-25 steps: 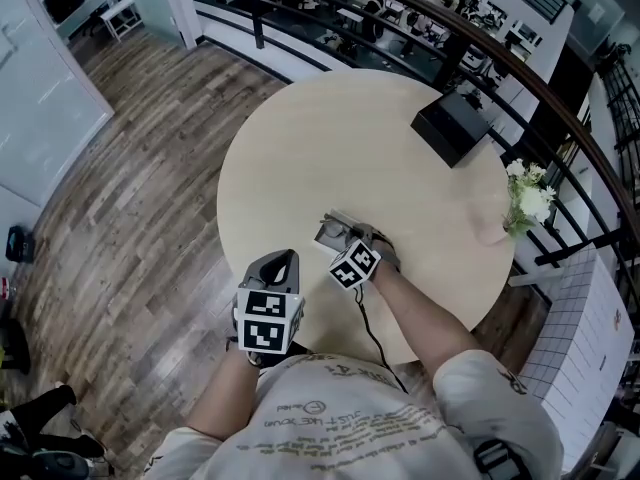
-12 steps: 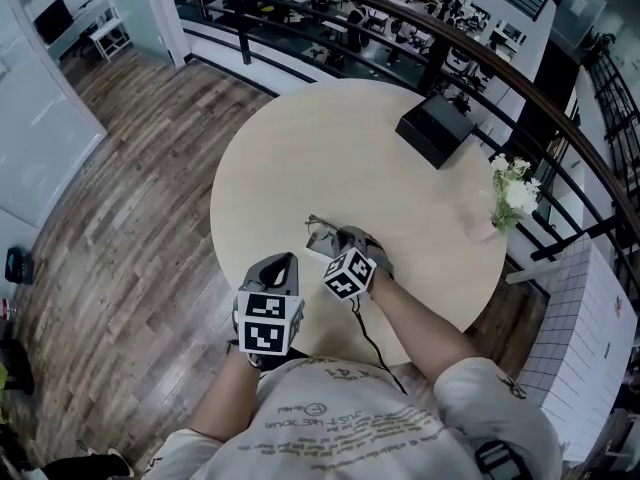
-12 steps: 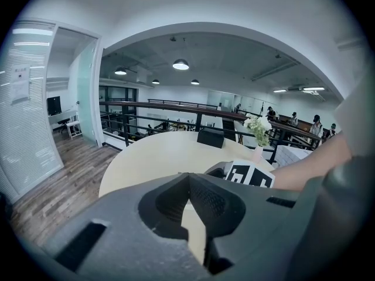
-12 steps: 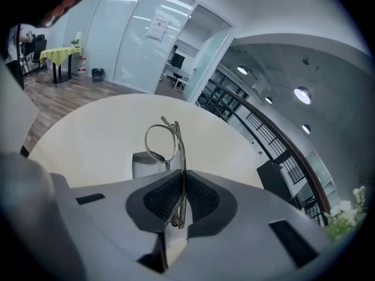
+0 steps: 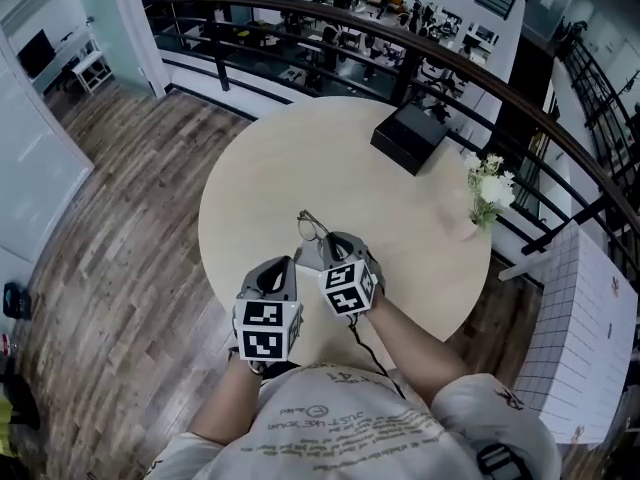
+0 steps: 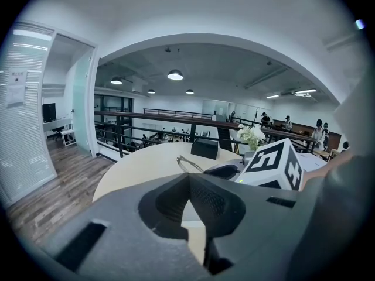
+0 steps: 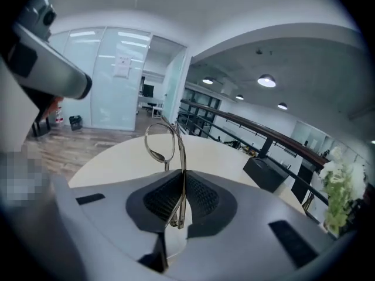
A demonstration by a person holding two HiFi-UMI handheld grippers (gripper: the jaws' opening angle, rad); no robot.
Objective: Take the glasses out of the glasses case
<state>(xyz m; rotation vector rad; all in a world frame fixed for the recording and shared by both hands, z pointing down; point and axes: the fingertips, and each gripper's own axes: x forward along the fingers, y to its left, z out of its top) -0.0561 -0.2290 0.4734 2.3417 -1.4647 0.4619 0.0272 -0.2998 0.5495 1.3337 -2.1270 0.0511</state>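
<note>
Over the near part of the round table (image 5: 330, 168), the right gripper (image 5: 325, 243) is clenched on the glasses (image 5: 310, 226). In the right gripper view its jaws (image 7: 179, 177) press together on the thin folded temples, and one round lens (image 7: 161, 142) stands up beyond the jaw tips with the pale tabletop behind it. The left gripper (image 5: 280, 266) sits just beside it, closer to the person and at the table's near rim. In the left gripper view its jaw tips (image 6: 188, 180) meet with nothing between them, and the glasses (image 6: 188, 164) show just past them, next to the right gripper's marker cube (image 6: 275, 165). A small pale patch lies on the table between the two grippers. It is mostly hidden, so I cannot tell whether it is the glasses case. Ahead of the glasses the tabletop is bare across its whole middle and left side. A black box (image 5: 408, 136) stands near the far right edge, well apart from both grippers, and a small bunch of white flowers (image 5: 488, 183) stands at the right edge beyond it. A dark railing (image 5: 300, 13) curves round behind the table's far side, close to the box, and wood floor (image 5: 120, 198) opens out to the left.
</note>
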